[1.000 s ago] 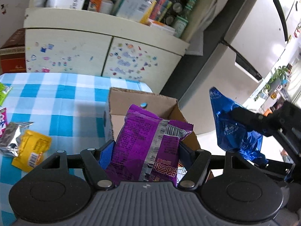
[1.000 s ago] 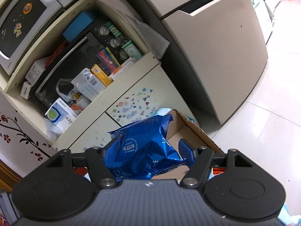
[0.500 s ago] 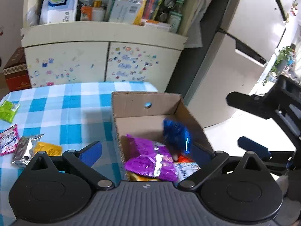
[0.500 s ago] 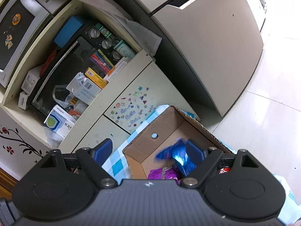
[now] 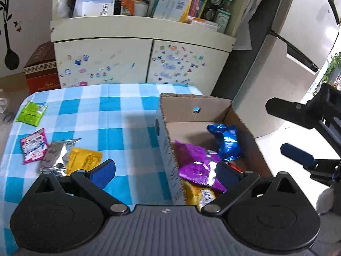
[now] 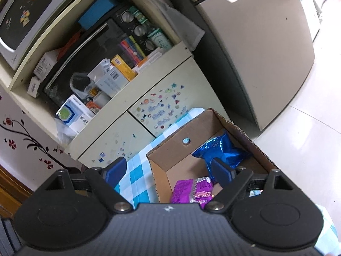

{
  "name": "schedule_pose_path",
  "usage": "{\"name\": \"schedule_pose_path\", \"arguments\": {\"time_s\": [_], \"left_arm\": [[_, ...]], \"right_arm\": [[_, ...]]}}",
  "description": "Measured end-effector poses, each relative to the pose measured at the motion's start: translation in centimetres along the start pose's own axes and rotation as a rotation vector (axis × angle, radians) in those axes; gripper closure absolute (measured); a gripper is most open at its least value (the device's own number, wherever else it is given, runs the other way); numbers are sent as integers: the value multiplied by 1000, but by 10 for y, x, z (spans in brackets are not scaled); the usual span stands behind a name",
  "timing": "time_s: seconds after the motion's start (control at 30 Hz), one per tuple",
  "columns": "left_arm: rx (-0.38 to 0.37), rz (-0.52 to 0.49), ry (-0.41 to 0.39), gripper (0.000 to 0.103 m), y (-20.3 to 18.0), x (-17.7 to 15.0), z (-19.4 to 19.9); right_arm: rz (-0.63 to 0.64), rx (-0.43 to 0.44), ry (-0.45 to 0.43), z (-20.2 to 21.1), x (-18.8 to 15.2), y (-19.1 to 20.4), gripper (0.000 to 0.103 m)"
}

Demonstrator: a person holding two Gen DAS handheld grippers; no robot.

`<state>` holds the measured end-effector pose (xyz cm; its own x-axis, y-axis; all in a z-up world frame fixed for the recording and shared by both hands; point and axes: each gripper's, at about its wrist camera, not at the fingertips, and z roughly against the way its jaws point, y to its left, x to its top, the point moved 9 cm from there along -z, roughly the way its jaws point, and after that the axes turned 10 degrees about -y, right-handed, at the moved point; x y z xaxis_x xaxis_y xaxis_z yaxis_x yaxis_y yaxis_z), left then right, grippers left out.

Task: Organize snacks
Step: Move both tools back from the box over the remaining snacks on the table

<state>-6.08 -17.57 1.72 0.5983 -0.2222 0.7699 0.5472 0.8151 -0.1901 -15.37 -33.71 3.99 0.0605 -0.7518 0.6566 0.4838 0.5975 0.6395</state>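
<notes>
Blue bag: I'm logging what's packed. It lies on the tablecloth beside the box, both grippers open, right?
Not quite. The blue bag lies inside the box, as the left wrist view shows. Both the left gripper and the right gripper are open.

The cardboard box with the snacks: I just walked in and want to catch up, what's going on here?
A person with a gripper in each hand is sorting snacks into the cardboard box. Both the left gripper and right gripper have just opened and hold nothing; the purple packet and blue packet lie inside. Four packets, including a green packet, wait on the checked tablecloth.
</notes>
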Motion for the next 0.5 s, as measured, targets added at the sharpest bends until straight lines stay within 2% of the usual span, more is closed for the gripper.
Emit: {"name": "schedule_pose_path", "arguments": {"time_s": [0.5], "left_arm": [[88, 3, 27, 0, 55, -1, 6]], "right_arm": [[117, 38, 34, -13, -22, 25, 15]]}}
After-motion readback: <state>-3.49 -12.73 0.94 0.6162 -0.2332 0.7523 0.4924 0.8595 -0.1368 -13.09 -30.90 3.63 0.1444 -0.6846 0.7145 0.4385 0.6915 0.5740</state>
